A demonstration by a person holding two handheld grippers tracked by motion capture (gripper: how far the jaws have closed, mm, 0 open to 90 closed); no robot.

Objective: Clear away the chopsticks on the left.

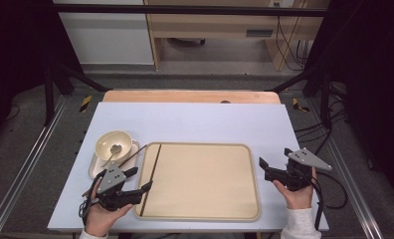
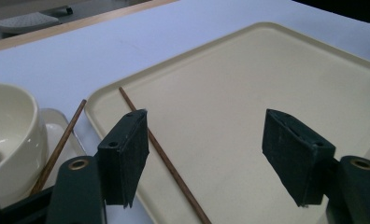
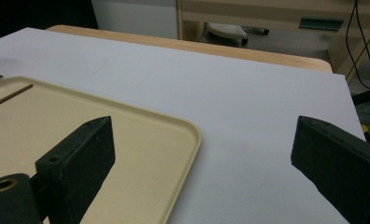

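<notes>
Your left tool (image 1: 139,180) sits at the lower left of the high view, over the left edge of the cream tray (image 1: 205,209), with its jaws standing wide and nothing between them. In the left gripper view those jaws frame bare tray surface, and one chopstick (image 2: 162,156) lies on the tray just beside the left jaw, running from the tray's far corner down to the bottom of the frame. From above, that chopstick (image 1: 150,179) shows as a dark thin line along the tray's left side, parallel to its rim.

The second chopstick (image 2: 59,147) lies off the tray, propped across the small plate (image 2: 57,126) beside the cream bowl (image 2: 10,130) at the left edge of the left gripper view. In the high view the bowl (image 1: 114,145) sits on that plate (image 1: 96,167) left of the tray, with a spoon (image 1: 114,150) resting inside it.

Your right tool (image 1: 275,162) hovers at the lower right of the high view, just past the tray's right rim, over the pale desk (image 1: 195,122). Its jaws are spread wide and empty; in the right gripper view one jaw hangs over the tray's corner (image 3: 185,135) and the other over bare desk (image 3: 248,121).
</notes>
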